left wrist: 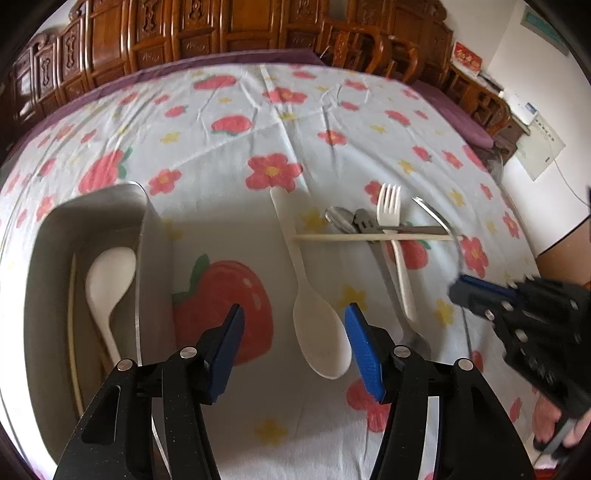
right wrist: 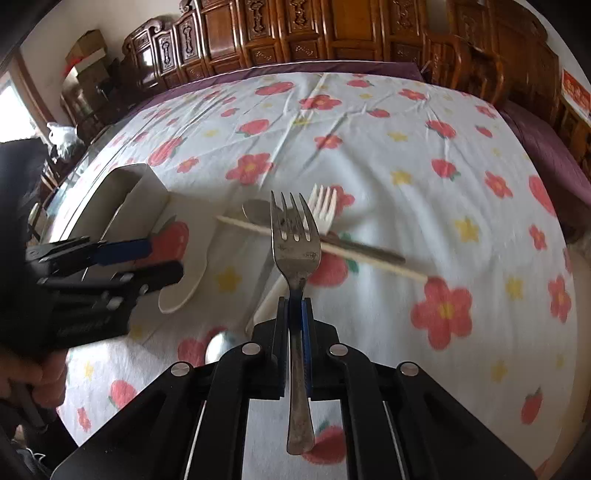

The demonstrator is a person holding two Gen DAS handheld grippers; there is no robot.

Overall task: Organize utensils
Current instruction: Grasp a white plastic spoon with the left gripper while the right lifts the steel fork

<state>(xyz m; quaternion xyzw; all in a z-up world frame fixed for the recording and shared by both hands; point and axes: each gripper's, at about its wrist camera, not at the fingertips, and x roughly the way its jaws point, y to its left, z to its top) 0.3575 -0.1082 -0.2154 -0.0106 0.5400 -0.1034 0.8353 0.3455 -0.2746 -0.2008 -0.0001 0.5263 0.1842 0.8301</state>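
Note:
My right gripper (right wrist: 294,301) is shut on a metal fork (right wrist: 295,236), held above the table with its tines pointing away; it also shows in the left wrist view (left wrist: 456,291), with the fork (left wrist: 439,218) seen edge-on. My left gripper (left wrist: 293,314) is open and empty, low over a white plastic spoon (left wrist: 317,332) lying between its fingers. A metal tray (left wrist: 144,206) at the left holds a white spoon (left wrist: 110,273) and a chopstick (left wrist: 72,314). A white plastic fork (left wrist: 391,218), a chopstick (left wrist: 369,237), and a metal spoon (left wrist: 338,218) lie crossed in a pile.
The table wears a white cloth with strawberries and flowers (left wrist: 273,170). Carved wooden cabinets (right wrist: 332,29) and chairs (left wrist: 362,48) stand behind the far edge. Another metal spoon bowl (right wrist: 221,345) lies near my right gripper's base. The person's hand (left wrist: 550,424) holds the right gripper.

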